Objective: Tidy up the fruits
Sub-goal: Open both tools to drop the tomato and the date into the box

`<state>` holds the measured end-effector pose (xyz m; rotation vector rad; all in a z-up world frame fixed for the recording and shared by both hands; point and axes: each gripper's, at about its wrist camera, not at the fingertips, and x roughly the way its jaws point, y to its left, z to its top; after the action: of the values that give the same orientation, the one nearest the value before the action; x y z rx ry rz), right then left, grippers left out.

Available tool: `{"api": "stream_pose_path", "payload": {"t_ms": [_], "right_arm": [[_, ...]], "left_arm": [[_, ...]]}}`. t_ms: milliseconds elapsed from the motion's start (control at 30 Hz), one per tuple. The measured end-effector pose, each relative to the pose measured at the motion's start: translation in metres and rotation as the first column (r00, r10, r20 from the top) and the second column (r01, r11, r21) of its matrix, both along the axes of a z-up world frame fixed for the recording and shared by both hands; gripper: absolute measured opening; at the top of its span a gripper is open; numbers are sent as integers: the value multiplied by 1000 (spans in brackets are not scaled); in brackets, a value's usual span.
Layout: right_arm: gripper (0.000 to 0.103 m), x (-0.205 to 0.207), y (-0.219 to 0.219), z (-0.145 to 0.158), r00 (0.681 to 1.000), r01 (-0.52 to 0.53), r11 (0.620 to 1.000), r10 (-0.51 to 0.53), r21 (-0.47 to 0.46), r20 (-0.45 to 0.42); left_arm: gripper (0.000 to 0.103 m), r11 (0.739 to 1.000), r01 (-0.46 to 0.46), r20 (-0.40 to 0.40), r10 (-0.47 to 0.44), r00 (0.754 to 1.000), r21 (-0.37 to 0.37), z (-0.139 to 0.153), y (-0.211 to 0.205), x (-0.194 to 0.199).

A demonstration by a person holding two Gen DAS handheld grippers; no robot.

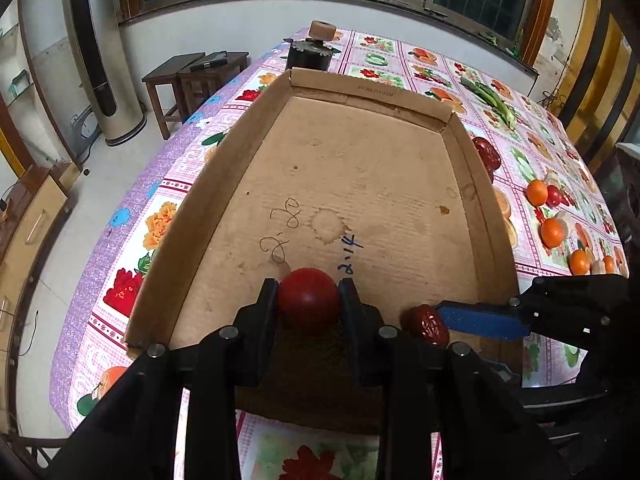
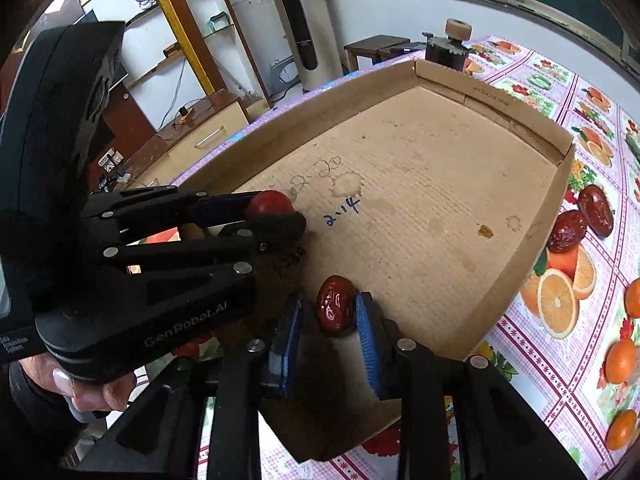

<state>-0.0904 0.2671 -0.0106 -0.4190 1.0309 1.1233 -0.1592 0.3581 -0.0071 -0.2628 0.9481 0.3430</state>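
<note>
Cardboard tray (image 1: pixel 256 128) fills the middle of the flower-print tablecloth (image 1: pixel 160 208), and both grippers are working at its near edge. Left gripper (image 1: pixel 308 300) has its black fingers pressed against both sides of a round red fruit (image 1: pixel 308 298), smooth and glossy, which sits low over the tray floor beside the blue "2-14" scribble; whether it touches the cardboard, I cannot tell. From the right wrist view the same red fruit (image 2: pixel 268 203) peeks out between those fingers.

Right gripper (image 2: pixel 327 312), the one with blue pads, frames a wrinkled red jujube (image 2: pixel 335 309) near the tray's near-right corner. The right pad (image 2: pixel 366 320) looks to be touching the jujube; the left pad (image 2: pixel 290 332) stands just clear of it, so the grip is narrow but not clearly clamped. In the left wrist view that jujube (image 1: pixel 426 325) lies at the tip of the blue finger.

Outside the tray, past its right wall, 2 more jujubes (image 2: pixel 580 220) lie on the tablecloth. Further right, several oranges (image 1: pixel 552 232) are scattered along the table's right edge. Green beans (image 1: pixel 492 100) lie toward the far right corner, and a dark jar with a cork top (image 1: pixel 310 52) stands just behind the tray's far wall.
</note>
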Motion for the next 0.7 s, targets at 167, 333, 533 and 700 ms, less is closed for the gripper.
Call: {"api": "stream_pose_path", "payload": {"t_ms": [167,333,533,700], "right_arm": [[32,-3,-9,11,1000,3,1000,-3,20,17],[32,-3,-26,21,999,28,998,-29,49,18],[32,1,-59,31,996,85,993,-87,82,13],[32,7,-100,38,986,164,982,-166,97,13]], "left_arm": [[41,1000,-2,25,2,1000,30,11,-5,-4],[41,999,9,48,-11,999,42,21,-13,-5],[41,998,38,63,-41,997,42,28,-29,-3],[41,996,82,74,-84,994,37,34,-50,4]]}}
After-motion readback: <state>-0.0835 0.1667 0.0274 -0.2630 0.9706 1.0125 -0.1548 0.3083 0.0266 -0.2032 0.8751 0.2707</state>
